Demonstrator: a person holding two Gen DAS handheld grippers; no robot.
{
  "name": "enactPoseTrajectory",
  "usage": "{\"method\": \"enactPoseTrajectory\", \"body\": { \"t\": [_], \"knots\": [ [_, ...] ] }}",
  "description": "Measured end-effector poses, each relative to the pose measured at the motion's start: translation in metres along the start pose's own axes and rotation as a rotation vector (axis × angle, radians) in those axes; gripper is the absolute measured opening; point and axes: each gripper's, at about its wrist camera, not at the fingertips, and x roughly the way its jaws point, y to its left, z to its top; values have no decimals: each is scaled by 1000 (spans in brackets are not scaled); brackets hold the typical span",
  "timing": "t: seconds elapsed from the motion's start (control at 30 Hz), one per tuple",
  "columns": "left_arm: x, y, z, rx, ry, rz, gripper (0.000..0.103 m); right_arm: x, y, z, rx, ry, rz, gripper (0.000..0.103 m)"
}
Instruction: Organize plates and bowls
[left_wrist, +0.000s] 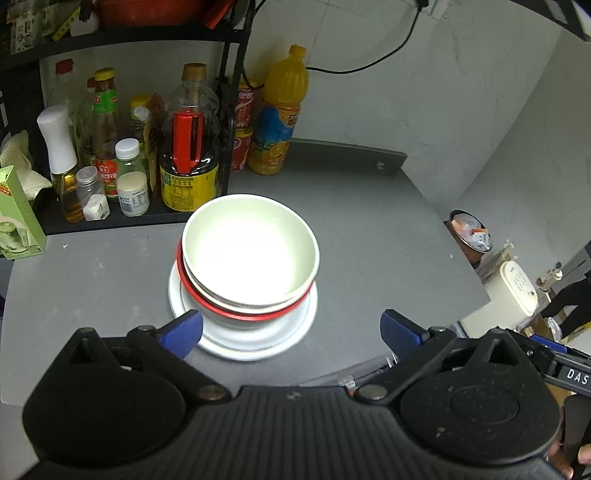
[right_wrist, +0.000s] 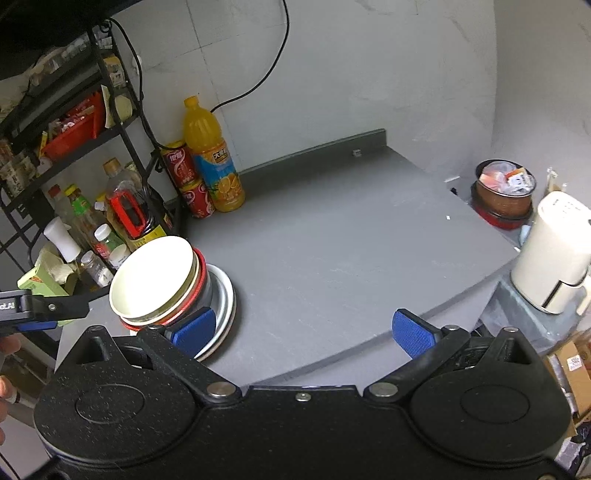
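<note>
**Bowls stacked on the plate, both grippers spread wide and holding nothing**

On the grey counter stands one pile: a white plate at the bottom, a red-rimmed bowl on it, and a cream bowl nested on top, sitting a little askew so the red rim shows along one side. Everything else is best placed from that pile.

The left gripper hovers just in front of the pile with its blue pads far apart. Its left pad overlaps the plate's near edge in the left wrist view; whether it touches I cannot tell. The other pad sits well off to the pile's right over bare counter. Nothing lies between the pads but the plate's front rim and the countertop.

The right gripper is also spread wide and empty. In its own view the pile lies to the left of the fingers, with the left pad in front of the plate's edge and the right pad out beyond the counter's rim.

Behind the pile, a black rack carries sauce and oil bottles, and an orange juice bottle stands beside it with red cans. Well to the pile's right, off the counter's edge, are a cream kettle and a brown tub.
</note>
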Motion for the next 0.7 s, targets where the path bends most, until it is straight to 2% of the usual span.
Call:
{"method": "enactPoseTrajectory", "body": {
  "t": [0.27, 0.47, 0.7],
  "knots": [
    [-30, -11, -22, 9, -36, 0, 102, -31, -6, -14, -7, -49, -2, 103],
    [-50, -20, -37, 43, -58, -10, 102, -54, -6, -23, -27, -64, 47, 103],
    [-69, -27, -54, 72, -93, -8, 102, -75, -3, -33, -58, -106, 47, 103]
  ]
}}
